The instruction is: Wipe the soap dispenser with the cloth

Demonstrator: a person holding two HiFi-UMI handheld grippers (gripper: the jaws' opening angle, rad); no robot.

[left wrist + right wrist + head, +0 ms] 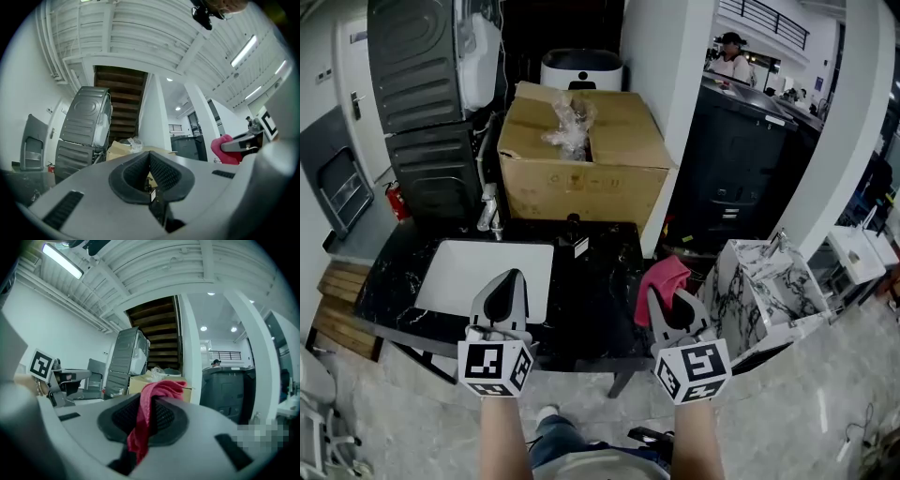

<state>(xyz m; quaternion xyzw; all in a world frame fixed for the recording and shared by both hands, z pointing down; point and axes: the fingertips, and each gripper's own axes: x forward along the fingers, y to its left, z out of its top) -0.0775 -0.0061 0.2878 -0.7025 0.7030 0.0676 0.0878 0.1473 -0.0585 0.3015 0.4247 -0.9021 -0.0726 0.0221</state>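
- Black counter [600, 309] lies ahead; I'd come in low and level.
- Right gripper [661, 305] fingers clamp the red cloth [664, 279]; left gripper [508, 281] fingers are closed and empty.
- The soap dispenser [573, 223], probably that small dark bottle, stands mid-counter. I'd steady it left and wipe right.

Both forearms are held out in front side by side, roughly level, with the left gripper [509, 281] seen shut tight, jaws pressed together on nothing, and the right gripper [667, 302] seen clamped on a pink cloth [664, 278] that's bunched up between its pads.
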